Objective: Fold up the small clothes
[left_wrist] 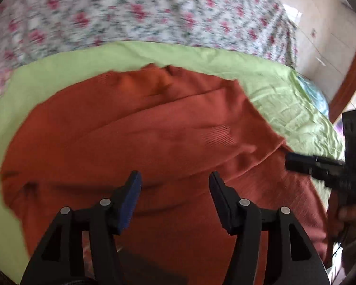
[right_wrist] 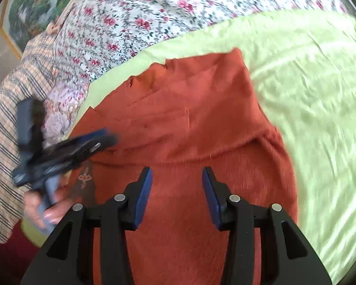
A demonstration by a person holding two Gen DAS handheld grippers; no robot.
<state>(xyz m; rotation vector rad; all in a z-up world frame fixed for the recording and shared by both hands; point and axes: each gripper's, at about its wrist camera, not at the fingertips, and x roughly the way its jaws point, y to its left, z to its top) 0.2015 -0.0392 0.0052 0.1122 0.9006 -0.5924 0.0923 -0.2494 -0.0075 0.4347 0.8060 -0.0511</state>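
Observation:
A rust-orange knit garment (left_wrist: 154, 128) lies partly folded on a light green sheet (left_wrist: 284, 99). One flap is doubled over its upper part. In the right wrist view the garment (right_wrist: 189, 123) fills the middle, with its folded edge running across. My left gripper (left_wrist: 175, 178) is open and empty just above the garment's lower part. My right gripper (right_wrist: 176, 175) is open and empty above the cloth too. The right gripper also shows at the right edge of the left wrist view (left_wrist: 320, 168). The left gripper shows blurred at the left of the right wrist view (right_wrist: 66, 152).
A floral bedspread (right_wrist: 154, 19) covers the bed beyond the green sheet (right_wrist: 308, 95). A checked cloth (right_wrist: 16, 104) lies at the left, with a framed picture (right_wrist: 28, 11) behind it. A wooden bed frame (left_wrist: 351, 78) and pale floor show at the right.

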